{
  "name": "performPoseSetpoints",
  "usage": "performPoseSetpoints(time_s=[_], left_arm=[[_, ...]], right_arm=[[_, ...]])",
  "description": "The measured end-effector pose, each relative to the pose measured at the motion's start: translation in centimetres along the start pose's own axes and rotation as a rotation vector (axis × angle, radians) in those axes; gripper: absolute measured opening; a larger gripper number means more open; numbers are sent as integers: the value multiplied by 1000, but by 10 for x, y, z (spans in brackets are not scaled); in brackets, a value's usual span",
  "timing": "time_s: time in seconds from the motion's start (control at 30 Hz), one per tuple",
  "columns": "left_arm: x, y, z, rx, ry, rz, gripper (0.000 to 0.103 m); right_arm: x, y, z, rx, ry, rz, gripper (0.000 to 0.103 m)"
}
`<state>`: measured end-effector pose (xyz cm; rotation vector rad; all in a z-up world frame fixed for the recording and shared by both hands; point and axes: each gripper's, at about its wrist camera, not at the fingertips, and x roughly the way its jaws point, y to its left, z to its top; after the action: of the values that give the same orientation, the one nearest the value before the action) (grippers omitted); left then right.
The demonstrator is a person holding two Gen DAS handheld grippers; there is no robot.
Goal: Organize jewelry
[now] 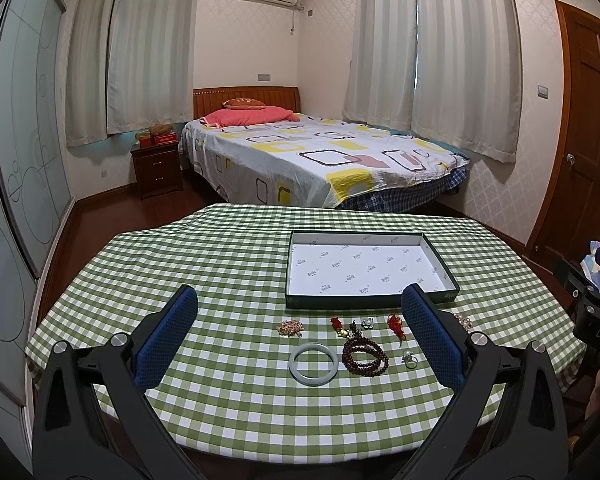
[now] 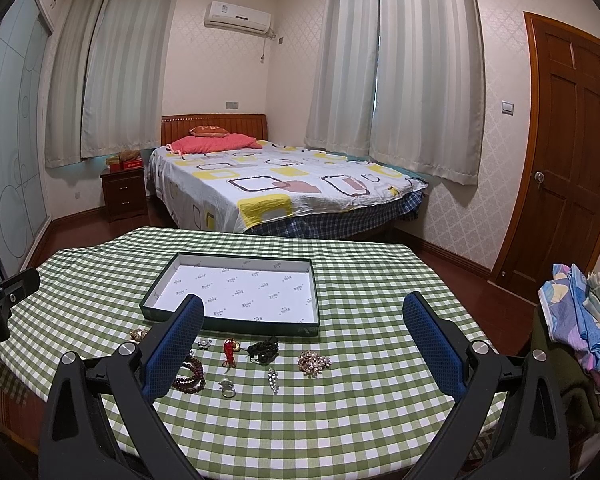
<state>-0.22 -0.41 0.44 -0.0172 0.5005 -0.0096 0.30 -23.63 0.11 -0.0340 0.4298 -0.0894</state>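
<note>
An empty white-lined box tray [image 1: 448,285] [image 2: 156,312] sits on the green checked table. Jewelry lies in front of it: a pale jade bangle [image 1: 312,364], a dark bead bracelet [image 1: 365,354] [image 2: 190,376], a gold brooch [image 1: 290,328], red charms [image 1: 396,326] [image 2: 231,350], a ring [image 1: 410,358] [image 2: 227,388], a black cord piece [image 2: 263,348], a crystal brooch [image 2: 314,362] and a small pin [image 2: 273,378]. My left gripper [image 1: 300,316] is open above the table, empty. My right gripper [image 2: 304,316] is open and empty too.
The round table [image 1: 228,420] has its edge close in front. A bed [image 1: 320,152] stands beyond it, a nightstand [image 1: 156,172] to its left, a wooden door [image 2: 568,160] at right. Folded cloth [image 2: 580,320] lies at the right.
</note>
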Motion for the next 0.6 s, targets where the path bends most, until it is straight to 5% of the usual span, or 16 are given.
performPoseSetpoints(time_s=[0.6], left_arm=[[-1,-1,0,-2,1,-1,99]], right_arm=[[0,1,-1,1,1,-1,97]])
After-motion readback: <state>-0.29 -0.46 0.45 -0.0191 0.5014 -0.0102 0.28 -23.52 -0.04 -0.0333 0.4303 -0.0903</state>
